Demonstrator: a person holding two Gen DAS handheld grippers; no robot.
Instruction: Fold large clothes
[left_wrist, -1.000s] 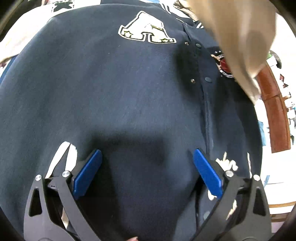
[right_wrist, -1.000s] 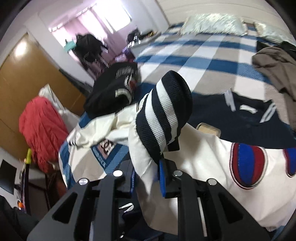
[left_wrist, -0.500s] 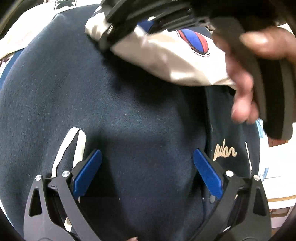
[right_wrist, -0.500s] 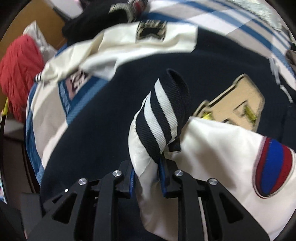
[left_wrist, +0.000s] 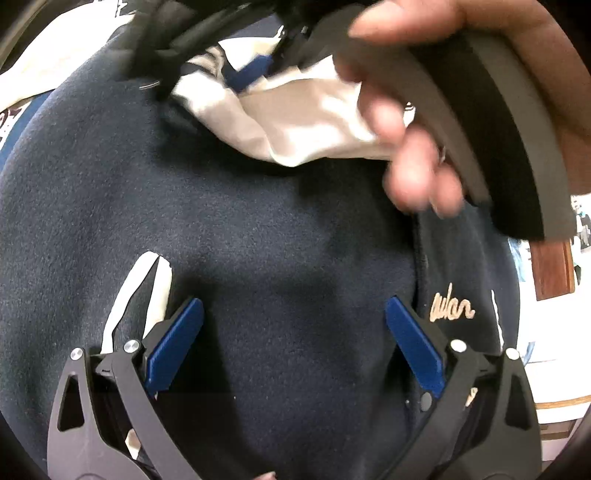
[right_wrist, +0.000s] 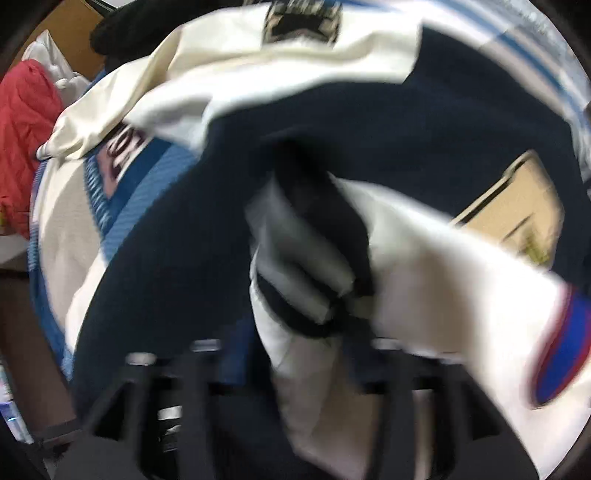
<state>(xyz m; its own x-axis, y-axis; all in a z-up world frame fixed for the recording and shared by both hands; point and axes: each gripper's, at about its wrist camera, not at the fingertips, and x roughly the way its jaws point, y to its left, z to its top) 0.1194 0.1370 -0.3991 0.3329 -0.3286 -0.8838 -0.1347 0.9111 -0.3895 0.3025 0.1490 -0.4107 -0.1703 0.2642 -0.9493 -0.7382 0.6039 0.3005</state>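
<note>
On the bed with the blue and white cover (right_wrist: 532, 48), a big navy jacket (left_wrist: 258, 229) lies spread out flat.
The right tongs (right_wrist: 295, 354) have just been opening, and the cream sleeve (right_wrist: 436, 280) with its striped cuff (right_wrist: 317, 266) sits loose between them, laid across the jacket. The left tongs (left_wrist: 293, 343) hover spread wide just over the navy cloth, pinching nothing. I think the sleeve fold is nearly done. Next, the right tongs should lift away, then the other side needs folding in.
</note>
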